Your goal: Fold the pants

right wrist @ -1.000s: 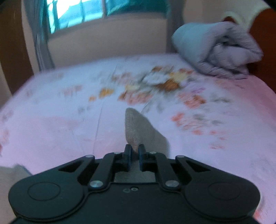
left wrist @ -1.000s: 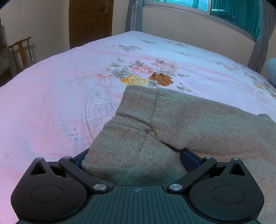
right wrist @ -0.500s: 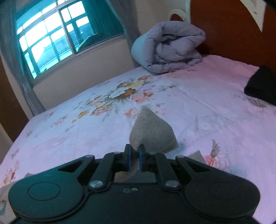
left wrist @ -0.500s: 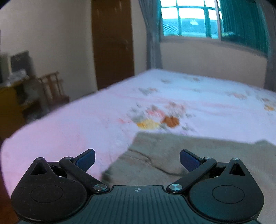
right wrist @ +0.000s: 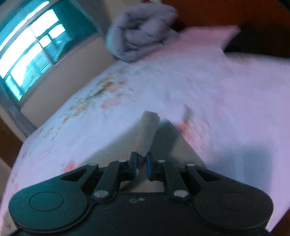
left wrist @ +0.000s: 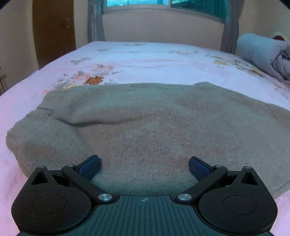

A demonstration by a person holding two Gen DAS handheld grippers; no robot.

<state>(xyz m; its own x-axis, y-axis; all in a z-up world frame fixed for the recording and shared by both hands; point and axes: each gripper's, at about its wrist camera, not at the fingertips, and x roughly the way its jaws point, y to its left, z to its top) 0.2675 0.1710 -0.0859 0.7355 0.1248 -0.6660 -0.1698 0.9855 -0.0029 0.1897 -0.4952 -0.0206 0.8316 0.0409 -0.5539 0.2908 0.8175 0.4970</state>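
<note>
The pants (left wrist: 145, 127), a thick beige knit garment, lie spread on the bed (left wrist: 145, 54), on its near part, well short of the window (left wrist: 163, 3) on the far wall; their cloth runs across almost the whole width of the left wrist view, with a soft fold ridge towards the left side and a rounded edge at the left end. The left gripper (left wrist: 144, 166) hovers over the near part of the pants with its jaws spread wide; its blue pads (left wrist: 88, 166) stand apart with only flat cloth seen between them, and neither pad is seen pinching anything. The right gripper (right wrist: 141, 166) is tilted, so the bed slopes across its blurred view; its jaws are drawn nearly together, and a fold of the pants (right wrist: 146, 130) rises from between the pads (right wrist: 135, 167) and stands up in a peak just beyond them, so the claw is clamped on that fold of cloth. Beyond the pants, towards the head of the bed, a rolled grey quilt (right wrist: 141, 30) rests near the window wall; a dark item (right wrist: 253, 41) lies on the sheet beside it.
</note>
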